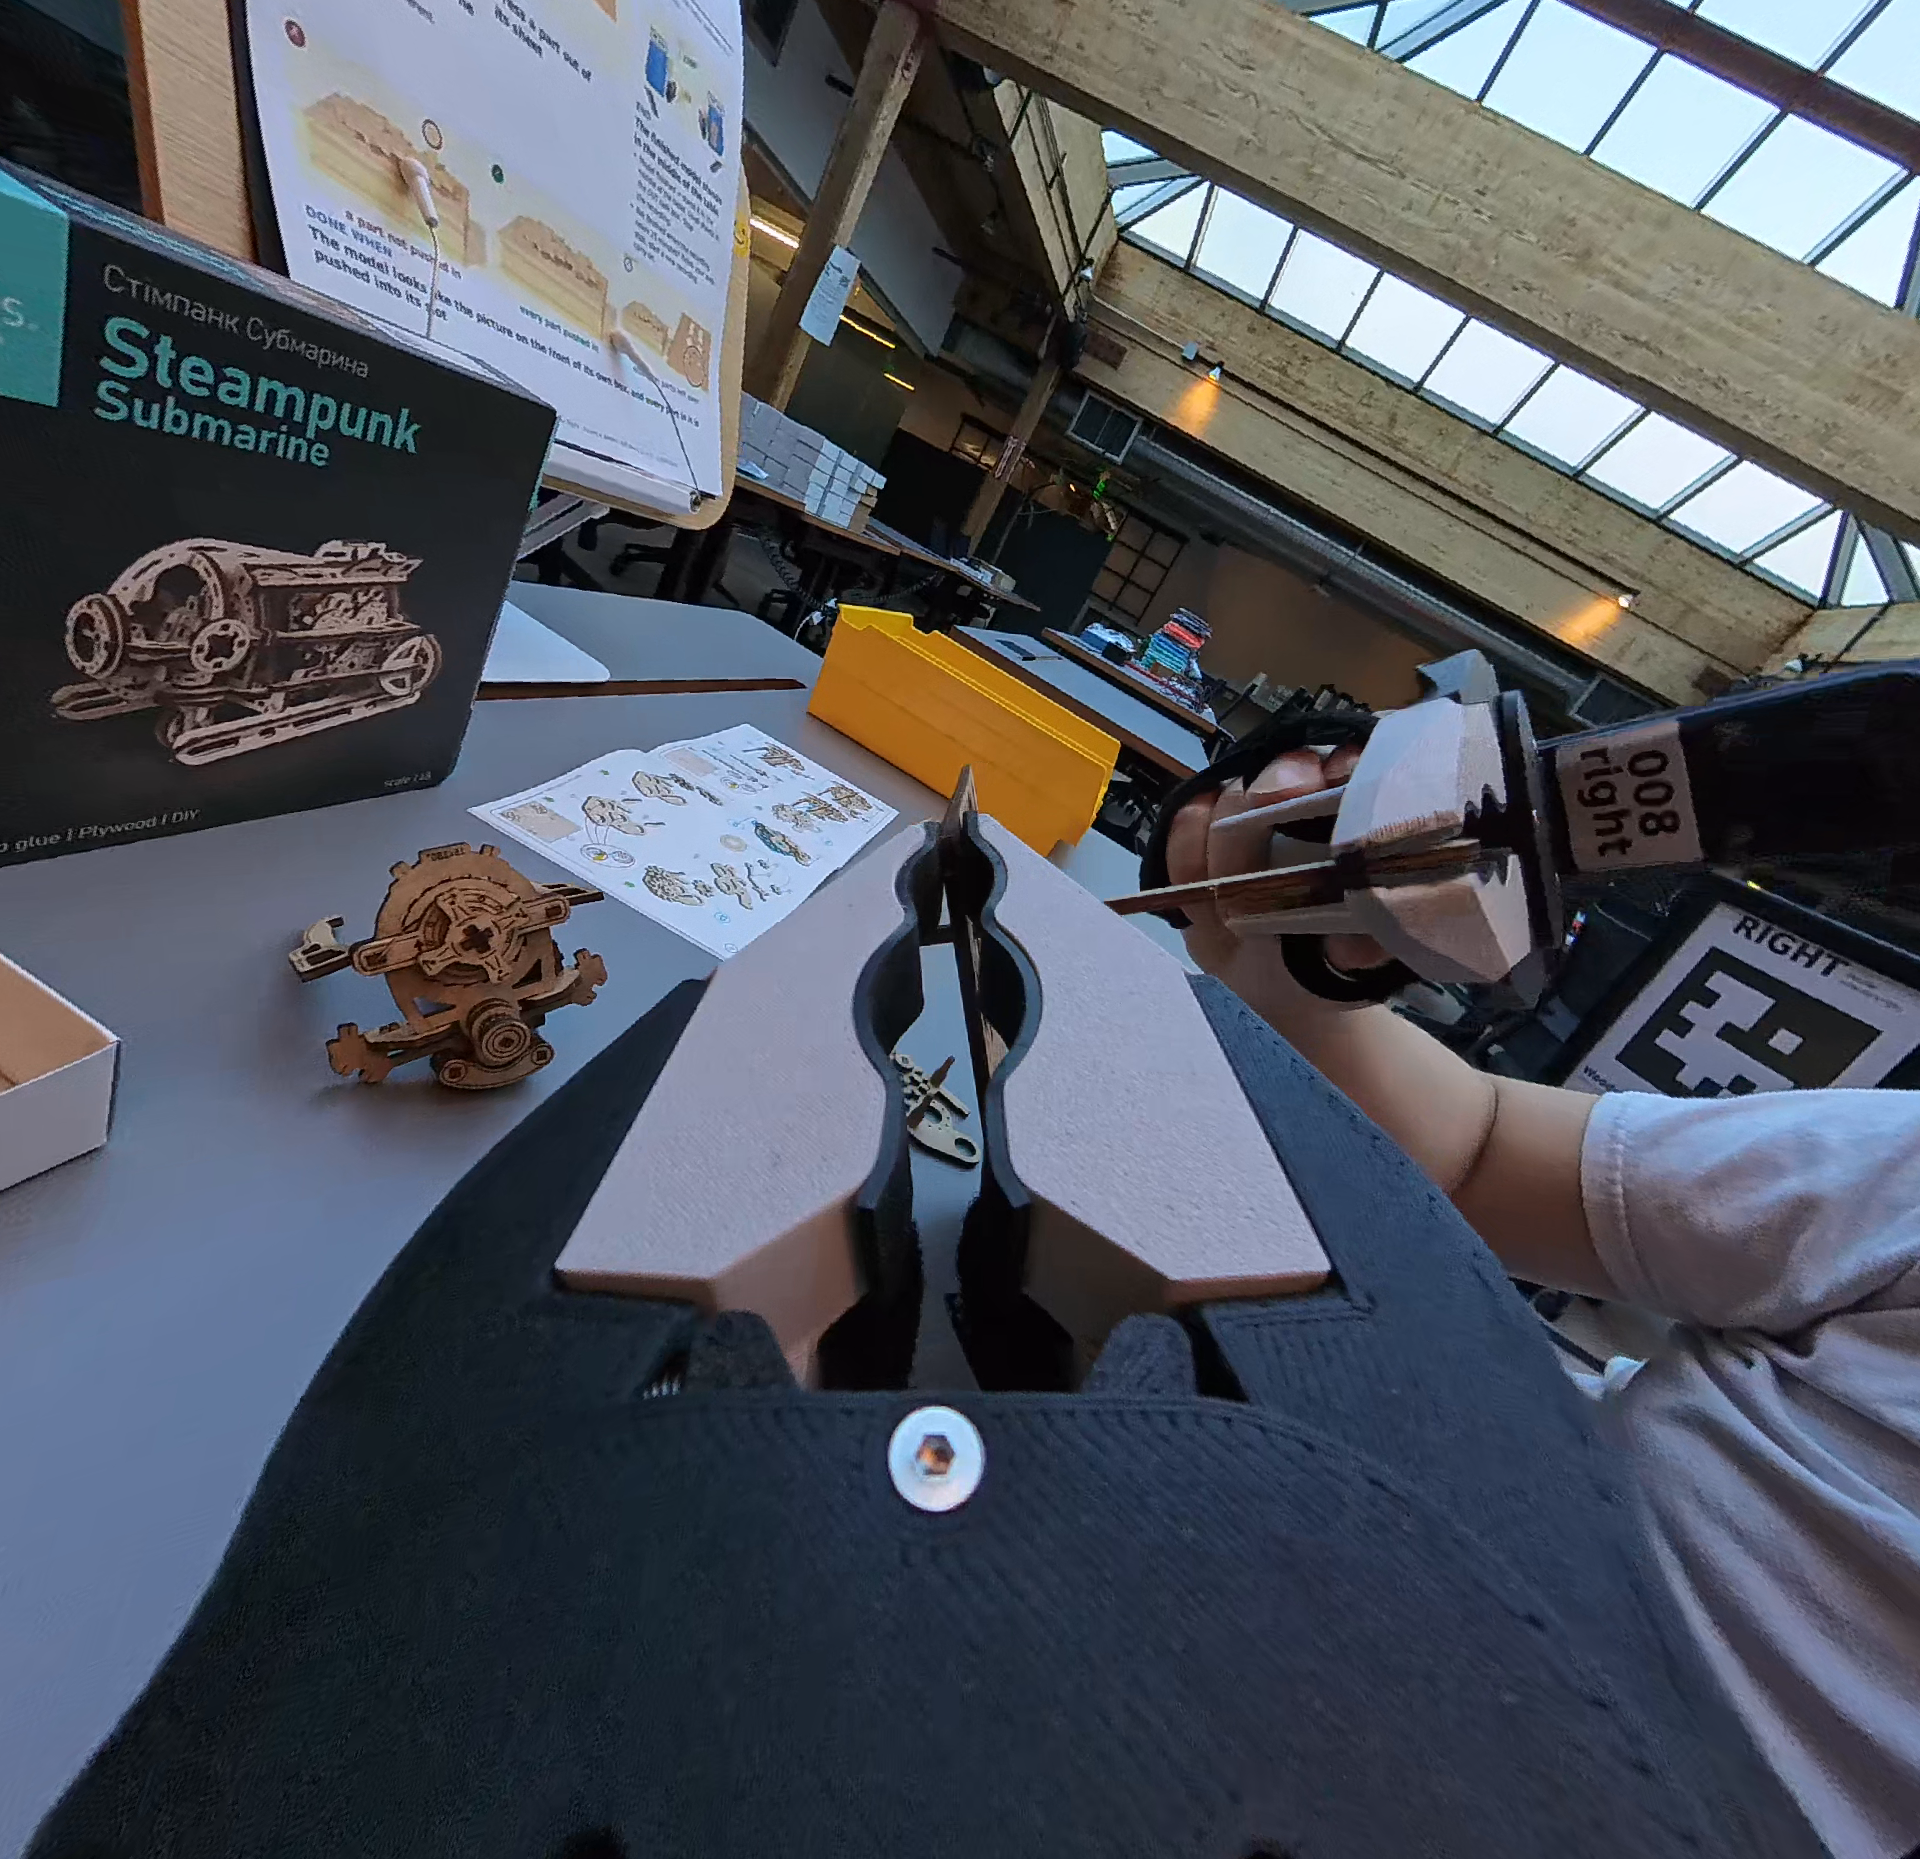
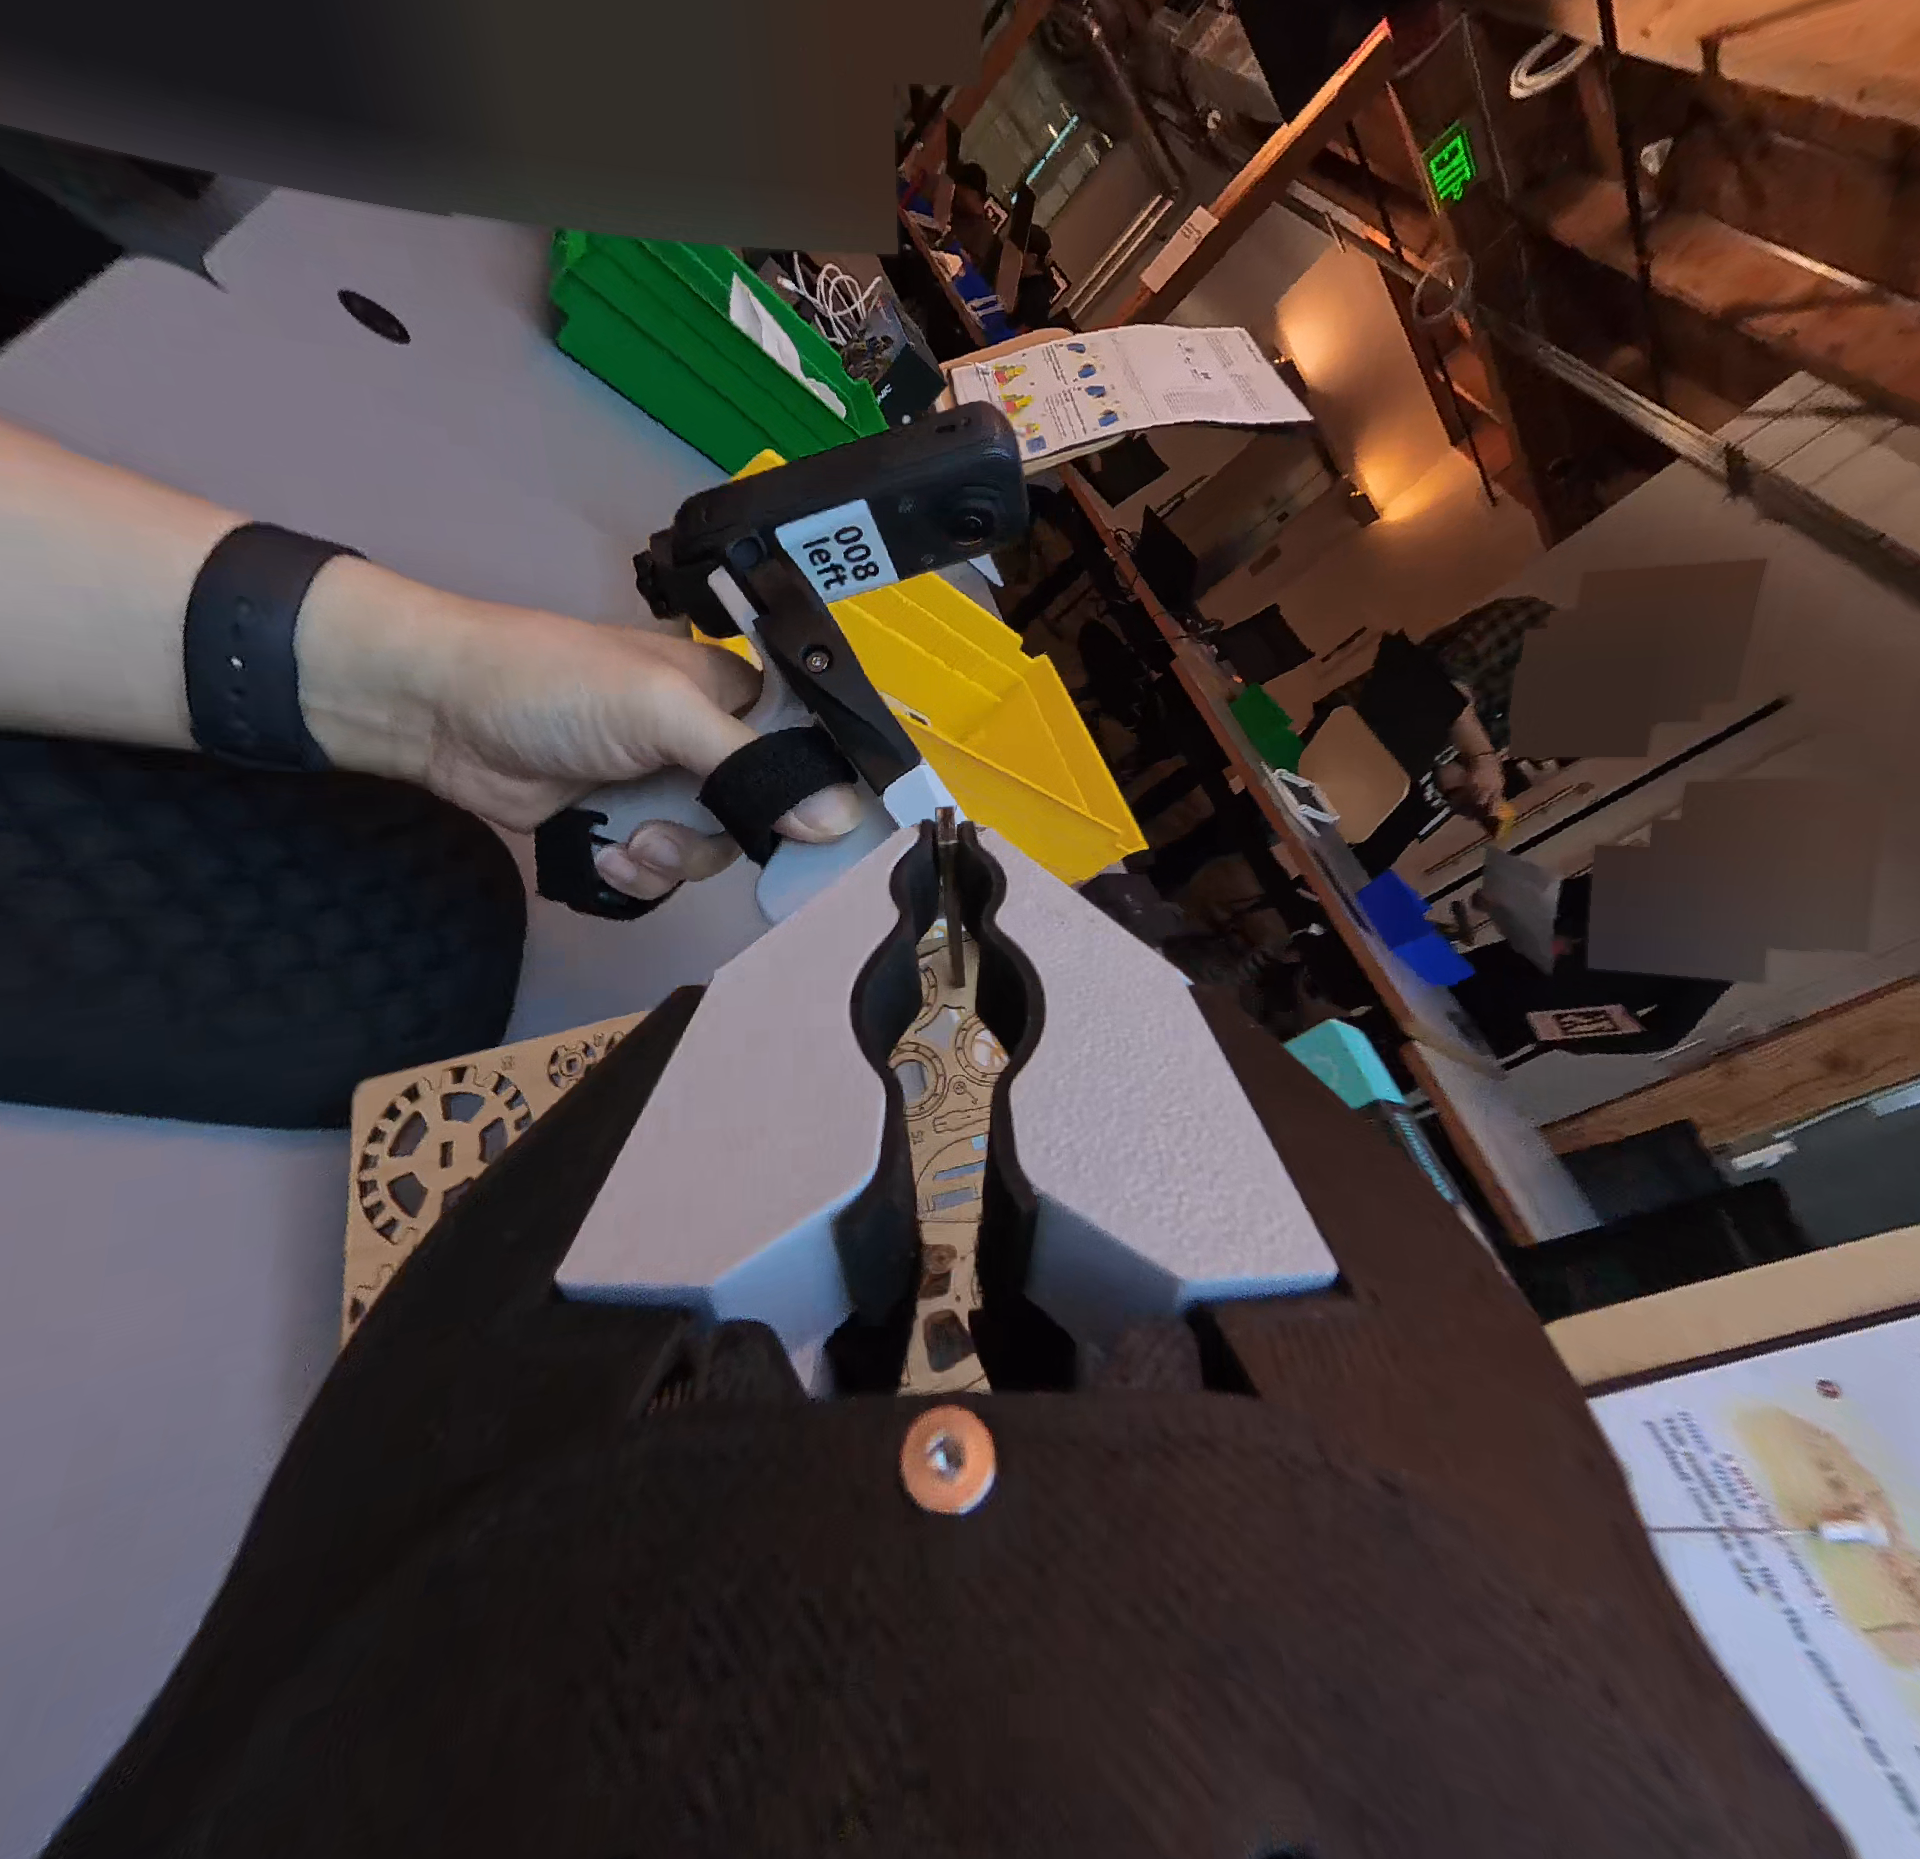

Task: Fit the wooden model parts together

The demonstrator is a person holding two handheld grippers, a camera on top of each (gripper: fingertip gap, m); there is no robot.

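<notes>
Grippers: both are up off the grey table, each pinching thin plywood edge-on.
Left gripper: clenched on a thin wooden part, which stands upright between the tips and pokes out just past them.
Right gripper: clamped on a thin plywood piece; from the left camera it shows as a dark strip sticking out towards the left gripper, close to it, contact not clear.
Left hand: wrapped round the left handle, finger through a black strap, dark band on the wrist.
Model: a part-built round wooden assembly with gears, standing on the table, well apart from both grippers.
Loose part: a small flat piece lying on the table under the left jaws.
Sheet: laser-cut plywood with gear shapes, flat on the table below the right gripper.
Leaflet: picture instructions lying just beyond the model.
Box: the dark kit box standing behind the model.
Bin: yellow, at the table's far edge.
</notes>
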